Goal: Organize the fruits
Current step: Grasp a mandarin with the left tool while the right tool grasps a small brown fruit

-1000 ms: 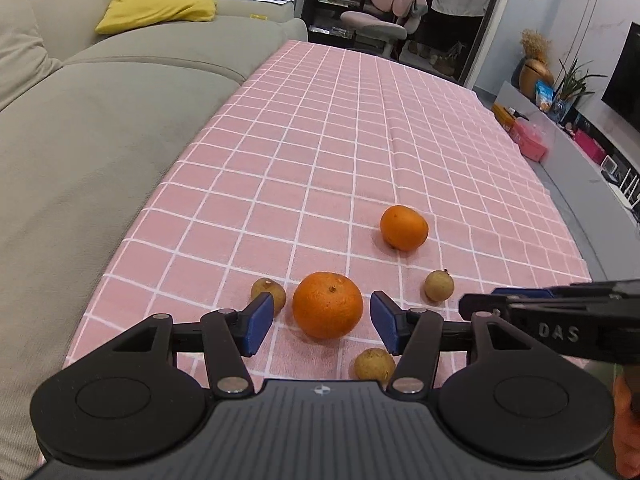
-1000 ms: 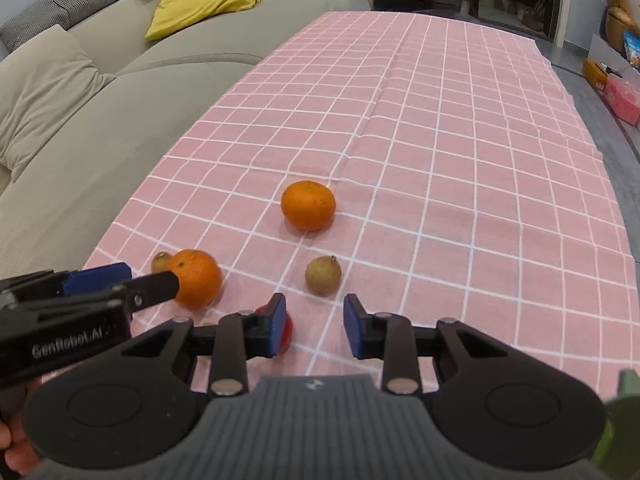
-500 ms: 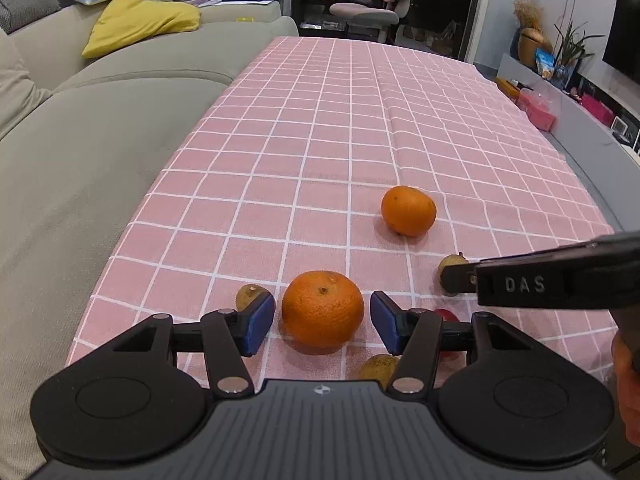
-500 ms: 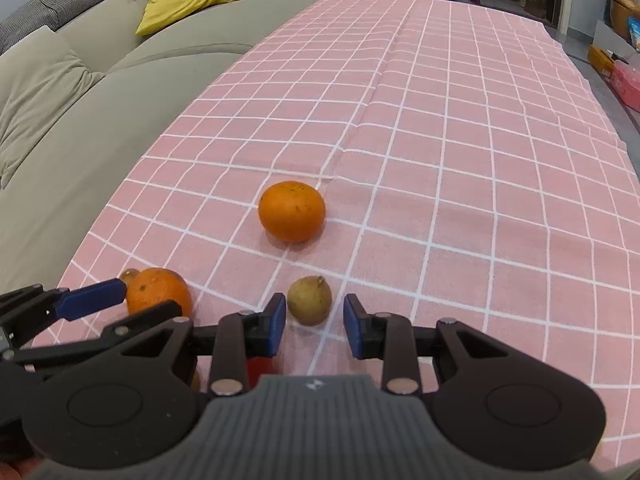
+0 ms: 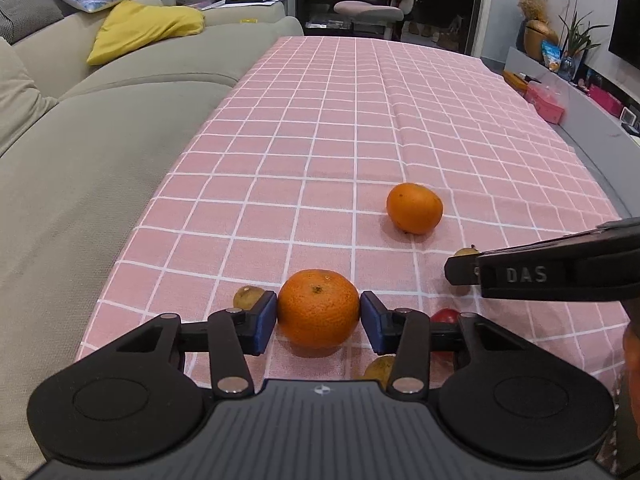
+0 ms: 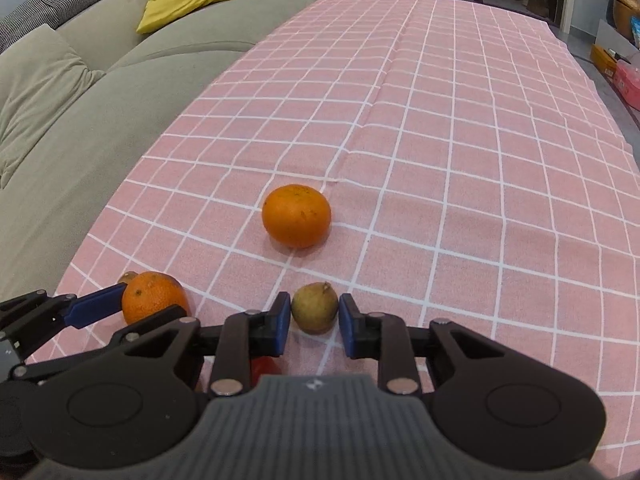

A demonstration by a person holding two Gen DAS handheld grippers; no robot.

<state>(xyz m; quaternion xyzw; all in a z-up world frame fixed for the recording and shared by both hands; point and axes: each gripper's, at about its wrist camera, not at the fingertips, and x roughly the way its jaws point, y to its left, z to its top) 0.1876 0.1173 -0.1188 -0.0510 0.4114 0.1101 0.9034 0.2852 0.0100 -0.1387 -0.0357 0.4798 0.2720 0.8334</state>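
Left claw: jaws just closing, now shut on the near orange; blue pads against both flanks of the fruit; fruit seated on the pink checked cloth of the desk, near its front edge

Right claw: jaws just closing, now narrow and shut on the pear-shaped brown fruit; pads close against both its sides; fruit on the cloth, in front of the far orange and well apart from it

Partly hidden or cut off:
- red fruit: mostly covered by the right-side finger of the left claw; in the right wrist view only a red sliver under the claw linkage; kind not determinable
- second brown fruit: half hidden behind the left pad, just beside the near orange
- third brown fruit: top only, under the left claw's right-side link
- pear-shaped brown fruit in the left wrist view: only its top above the right claw's black finger marked DAS

Sofa: along the left edge of the desk, touching the cloth
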